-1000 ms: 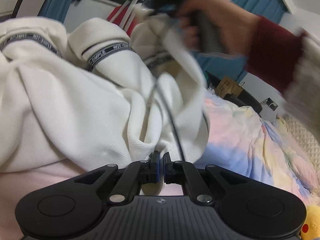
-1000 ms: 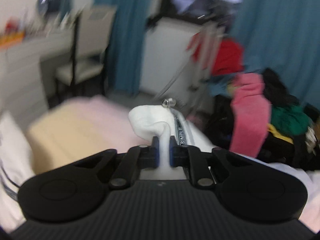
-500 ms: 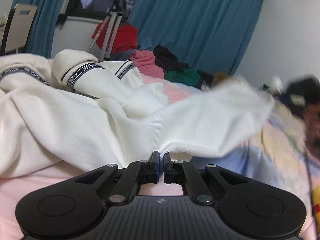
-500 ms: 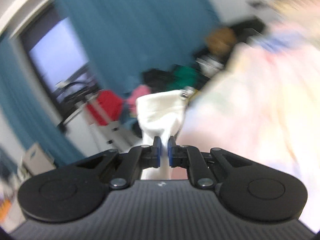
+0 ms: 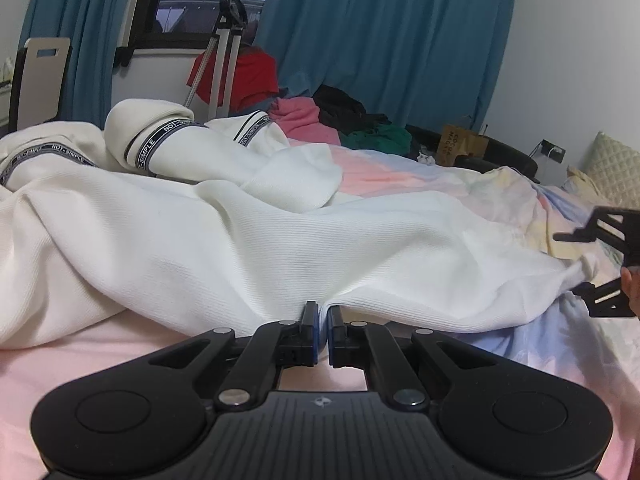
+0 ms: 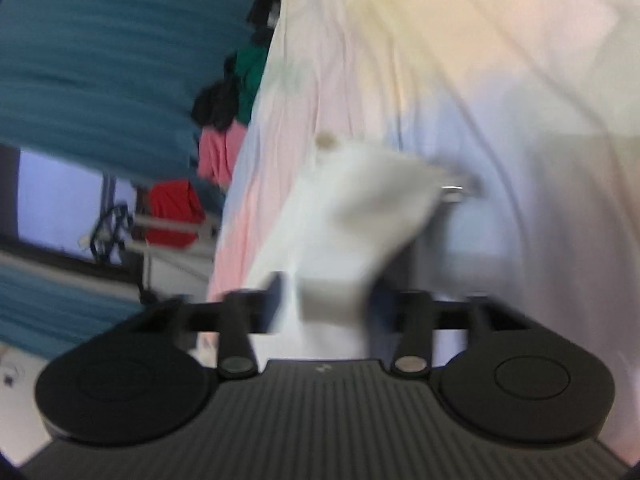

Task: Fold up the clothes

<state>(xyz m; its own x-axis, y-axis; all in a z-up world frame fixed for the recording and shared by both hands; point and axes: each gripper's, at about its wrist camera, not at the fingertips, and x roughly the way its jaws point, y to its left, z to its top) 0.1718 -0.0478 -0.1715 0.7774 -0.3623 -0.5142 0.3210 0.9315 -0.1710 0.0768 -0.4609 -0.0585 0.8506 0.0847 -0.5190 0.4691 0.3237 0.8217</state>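
A cream-white sweatshirt [image 5: 224, 240] with black lettered bands on its sleeves lies spread across the bed. My left gripper [image 5: 323, 312] is shut on its near hem, low over the pink sheet. My right gripper [image 6: 326, 298] is open, its jaws wide apart, with a corner of the sweatshirt [image 6: 360, 208] lying loose between them; this view is blurred and tilted. In the left wrist view the right gripper [image 5: 600, 264] shows at the far right edge, open beside the sweatshirt's right corner.
The bed has a pastel pink, blue and yellow sheet [image 5: 460, 184]. A heap of pink, black and green clothes [image 5: 340, 120] lies at its far side. A drying rack with a red garment [image 5: 236, 72], a chair [image 5: 36, 76] and teal curtains stand behind. A pillow [image 5: 616, 168] lies right.
My right gripper swung the sweatshirt corner from high at the left across to the right, laid it down on the bed and opened. My left gripper stayed shut on the hem.
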